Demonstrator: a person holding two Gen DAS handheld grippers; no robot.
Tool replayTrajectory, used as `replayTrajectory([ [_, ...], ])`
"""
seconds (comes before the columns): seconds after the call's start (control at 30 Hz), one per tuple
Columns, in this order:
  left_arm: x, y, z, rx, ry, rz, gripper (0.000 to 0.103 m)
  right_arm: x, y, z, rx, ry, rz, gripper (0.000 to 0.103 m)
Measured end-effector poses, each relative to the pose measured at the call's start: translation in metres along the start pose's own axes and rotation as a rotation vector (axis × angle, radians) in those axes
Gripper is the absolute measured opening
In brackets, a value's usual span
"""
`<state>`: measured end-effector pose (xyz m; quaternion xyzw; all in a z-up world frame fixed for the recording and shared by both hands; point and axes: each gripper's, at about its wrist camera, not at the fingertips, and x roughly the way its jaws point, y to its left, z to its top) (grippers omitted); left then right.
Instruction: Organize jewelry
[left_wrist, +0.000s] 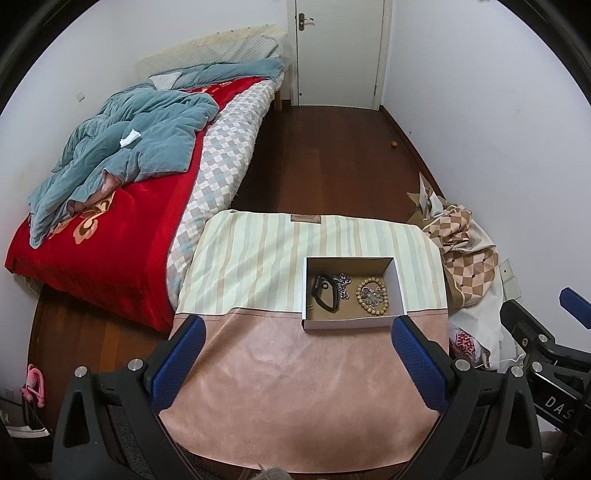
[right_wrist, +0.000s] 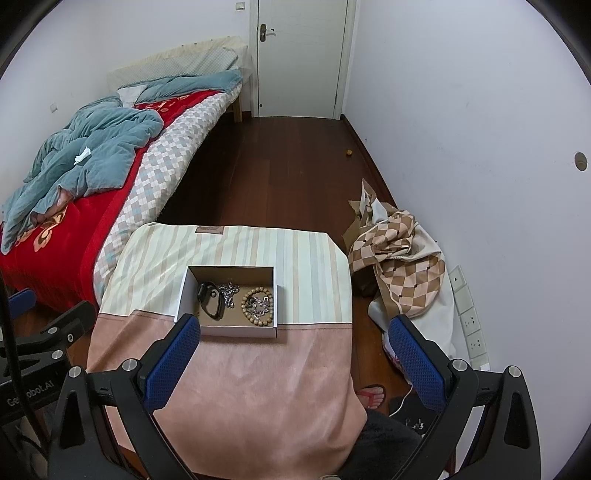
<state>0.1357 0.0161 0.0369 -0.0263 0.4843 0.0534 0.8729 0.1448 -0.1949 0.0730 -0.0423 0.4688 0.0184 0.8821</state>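
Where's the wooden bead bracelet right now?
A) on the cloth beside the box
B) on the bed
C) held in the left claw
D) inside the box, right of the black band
D: the bead bracelet lies on the floor of the open box, to the right of the black band; both claws are open and hold nothing.

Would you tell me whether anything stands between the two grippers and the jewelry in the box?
Nothing visible does. The left gripper and right gripper are open above bare cloth; only the near wall of the box fronts the bead bracelet, reachable from above.
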Motion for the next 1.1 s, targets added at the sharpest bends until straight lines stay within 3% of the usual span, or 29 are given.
replayTrajectory([
  [1.1, 0.0010, 0.0016, -0.0057, -0.002, -0.003, -0.001, 0.103, 0.0047, 0.0023, -0.0061, -0.012, 0.015, 0.000, 0.103],
])
